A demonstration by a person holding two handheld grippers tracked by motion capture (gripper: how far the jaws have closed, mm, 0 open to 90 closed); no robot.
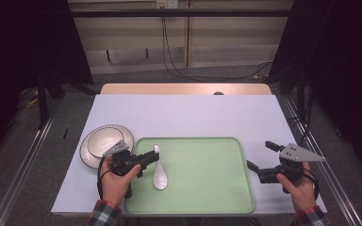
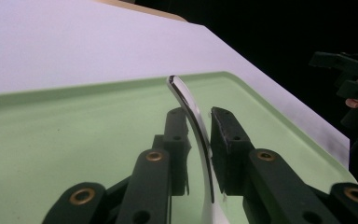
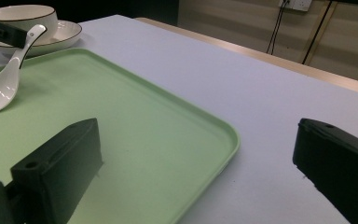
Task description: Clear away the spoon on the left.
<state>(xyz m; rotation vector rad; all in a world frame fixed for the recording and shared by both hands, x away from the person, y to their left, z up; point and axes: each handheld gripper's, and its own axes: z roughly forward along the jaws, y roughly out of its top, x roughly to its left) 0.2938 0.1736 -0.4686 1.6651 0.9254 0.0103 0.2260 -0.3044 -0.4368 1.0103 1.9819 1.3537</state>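
A glossy white ceramic soup spoon (image 1: 159,170) is seen resting bowl-down on a pale green rectangular plastic tray (image 1: 207,197), its curved handle rising between the jaws of the left gripper (image 1: 150,157). In the left gripper view the handle (image 2: 193,121) stands in the narrow gap with the right-hand pad just beside it; whether either pad presses on it cannot be told, so the grip is judged loosened rather than clenched. The right gripper (image 1: 259,157) is held with jaws spread wide and empty at the tray's right edge, over the white tabletop (image 1: 188,113).

The step in hand is judged to be the setting-down of the spoon on the tray. For it to be done well, the jaws should be parted evenly so that the handle is not dragged sideways, and the gripper should be drawn back along the handle's line, away from the spoon, so that the spoon is not tipped or slid.

Apart from the spoon near its left side, nothing is carried on the tray. Just beyond the tray's left edge, a white ceramic bowl with a dark rim (image 1: 104,140) is stood on a matching white plate (image 1: 86,157); nothing can be seen inside the bowl.
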